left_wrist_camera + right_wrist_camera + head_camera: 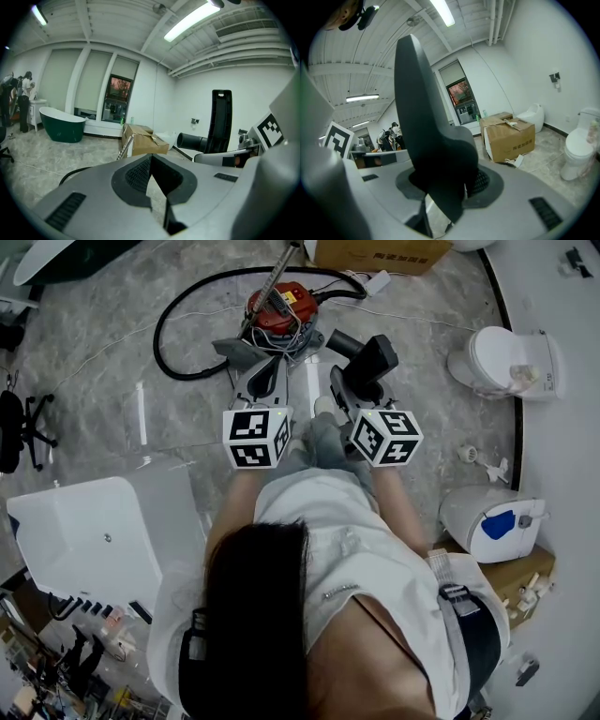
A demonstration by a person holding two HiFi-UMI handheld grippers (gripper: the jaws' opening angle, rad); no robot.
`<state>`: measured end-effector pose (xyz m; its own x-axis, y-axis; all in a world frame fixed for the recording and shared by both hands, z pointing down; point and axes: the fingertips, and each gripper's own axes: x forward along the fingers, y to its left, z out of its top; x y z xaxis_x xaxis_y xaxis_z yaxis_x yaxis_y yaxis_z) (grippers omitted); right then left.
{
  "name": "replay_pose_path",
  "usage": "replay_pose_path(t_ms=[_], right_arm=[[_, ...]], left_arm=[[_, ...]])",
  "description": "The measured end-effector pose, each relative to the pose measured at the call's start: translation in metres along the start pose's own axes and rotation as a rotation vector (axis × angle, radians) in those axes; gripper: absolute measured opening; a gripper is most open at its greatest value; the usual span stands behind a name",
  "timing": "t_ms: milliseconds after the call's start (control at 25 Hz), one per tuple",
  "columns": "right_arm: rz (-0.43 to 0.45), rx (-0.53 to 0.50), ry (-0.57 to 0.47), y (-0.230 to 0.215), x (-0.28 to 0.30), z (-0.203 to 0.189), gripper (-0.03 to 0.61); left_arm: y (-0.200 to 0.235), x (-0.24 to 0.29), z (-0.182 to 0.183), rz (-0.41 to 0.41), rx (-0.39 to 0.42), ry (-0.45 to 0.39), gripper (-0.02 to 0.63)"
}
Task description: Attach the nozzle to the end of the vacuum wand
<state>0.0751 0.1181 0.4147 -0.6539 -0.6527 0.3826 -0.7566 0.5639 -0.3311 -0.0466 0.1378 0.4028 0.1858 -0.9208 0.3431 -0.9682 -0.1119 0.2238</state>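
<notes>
Right gripper (449,186) of mine is clamping the black nozzle (426,112), with its jaws standing partway apart around the lower end. The nozzle is rising upright, slightly tilted, above them. My left gripper (152,178) is carrying nothing, its jaws pressing together, and it is hovering just beside the right one. Ahead on the floor, the red vacuum cleaner (281,306) is sitting with its black hose (173,315) looping to the left. The thin metal tube leaning over it is probably the vacuum wand (278,273), well apart from the nozzle.
</notes>
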Motion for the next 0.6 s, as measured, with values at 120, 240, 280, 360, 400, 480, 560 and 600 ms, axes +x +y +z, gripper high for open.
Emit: replay_pose_path(t_ms=[120,240,280,360,400,480,560,600], right_arm=[[0.006,-0.01,-0.001,-0.004,0.007,0.003,0.172],[0.015,-0.021,0.005,-0.011,0.017,0.009,0.172],[0.022,-0.023,0.008,-0.013,0.021,0.011,0.172],[0.033,-0.025,0.013,-0.018,0.027,0.016,0.172],[0.036,-0.026,0.014,-0.021,0.031,0.02,0.172],[0.045,-0.03,0.016,-0.026,0.04,0.027,0.172],[0.058,-0.039,0.025,-0.028,0.05,0.031,0.172],[0.064,-0.044,0.034,-0.03,0.053,0.032,0.172]], left_arm=[[0.002,0.007,0.0,0.008,0.002,-0.004,0.002],[0.004,0.017,0.003,0.017,0.0,-0.012,0.002],[0.004,0.02,0.004,0.023,0.0,-0.013,0.002],[0.005,0.026,0.007,0.035,0.0,-0.013,0.002],[0.005,0.03,0.01,0.039,0.0,-0.016,0.002],[0.007,0.04,0.017,0.047,-0.003,-0.024,0.002],[0.01,0.049,0.02,0.059,-0.006,-0.023,0.002],[0.011,0.053,0.021,0.067,-0.008,-0.019,0.002]])
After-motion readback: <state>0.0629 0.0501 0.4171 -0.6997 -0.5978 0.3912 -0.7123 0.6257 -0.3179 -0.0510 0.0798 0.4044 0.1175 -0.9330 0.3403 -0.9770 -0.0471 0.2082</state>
